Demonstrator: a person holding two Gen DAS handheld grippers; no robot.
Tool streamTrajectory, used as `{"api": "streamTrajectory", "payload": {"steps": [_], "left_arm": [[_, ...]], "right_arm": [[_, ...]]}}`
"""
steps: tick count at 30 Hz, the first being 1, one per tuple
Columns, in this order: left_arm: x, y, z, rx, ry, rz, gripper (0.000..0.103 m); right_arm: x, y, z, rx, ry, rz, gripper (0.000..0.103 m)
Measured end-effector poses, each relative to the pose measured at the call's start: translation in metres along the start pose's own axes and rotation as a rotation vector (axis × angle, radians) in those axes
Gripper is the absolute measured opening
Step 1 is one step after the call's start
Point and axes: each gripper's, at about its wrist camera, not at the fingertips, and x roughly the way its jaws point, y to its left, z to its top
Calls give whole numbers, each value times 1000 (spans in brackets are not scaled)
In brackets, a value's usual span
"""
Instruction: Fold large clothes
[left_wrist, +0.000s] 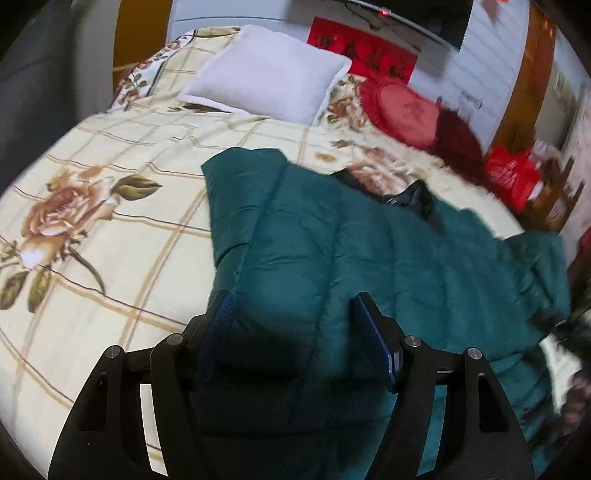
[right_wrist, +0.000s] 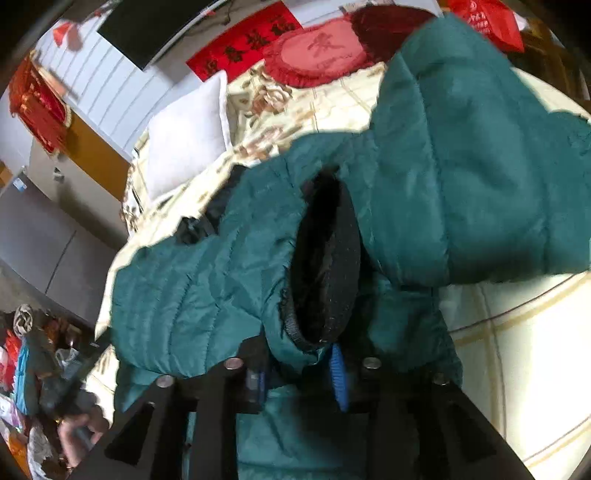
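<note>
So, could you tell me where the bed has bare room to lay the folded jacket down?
The floral sheet is free left of the teal jacket, below the white pillow. Crowded: the red cushions at the head, and the jacket's own spread.

A teal quilted puffer jacket (left_wrist: 369, 251) lies spread across the bed (left_wrist: 110, 229), near its foot edge and toward one side. Its padded panels are rumpled, with dark lining showing at the collar. One sleeve is lifted off the bed, its black ribbed cuff (right_wrist: 325, 258) gaping open toward the right wrist view.
</note>
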Motion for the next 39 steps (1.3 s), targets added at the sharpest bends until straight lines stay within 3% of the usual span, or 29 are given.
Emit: {"api": "streamTrajectory", "payload": {"steps": [1,2,4,6,8,12,15,17,20,22,24,27,30,36,39], "left_arm": [[1,1,-1,-3,1,5,68],[2,3,-1,-9,5,8,68],[7,9,-2,-27,25,30,68],[13,16,-5,-55,52,45,70],[17,24,-7,-98,70,34,70],[17,32,-10,-149,76,16,70],[15,30,-10,-143,75,19,70],[11,28,-10,-142,68,27,70],[-1,27,-8,-148,25,41,69],[-11,23,-6,-135,-26,20,70],[-18,16,-4,-112,-69,-47,70],[-5,6,-6,-55,-20,-86,70],[17,0,-13,-23,72,-30,70],[10,-2,-13,-12,63,-4,70],[-1,-6,-13,-27,47,0,70]], "right_arm": [[-13,5,2,-18,-58,-31,47],[-24,9,2,-29,-112,-50,50],[-45,20,2,-76,-228,-87,52],[-54,31,2,-137,-292,-65,52],[-41,48,0,-212,-249,-8,52],[7,52,-1,-229,-87,-46,52],[42,30,-9,-188,46,-112,53],[40,23,-7,-160,37,-73,53],[38,20,-11,-162,43,-34,67],[38,25,-12,-202,57,-35,79],[41,34,-17,-251,67,-61,85],[44,45,-22,-310,78,-84,94],[47,45,-24,-323,78,-90,95],[42,50,-23,-331,78,-112,95],[3,59,-17,-336,-48,-128,95]]}}
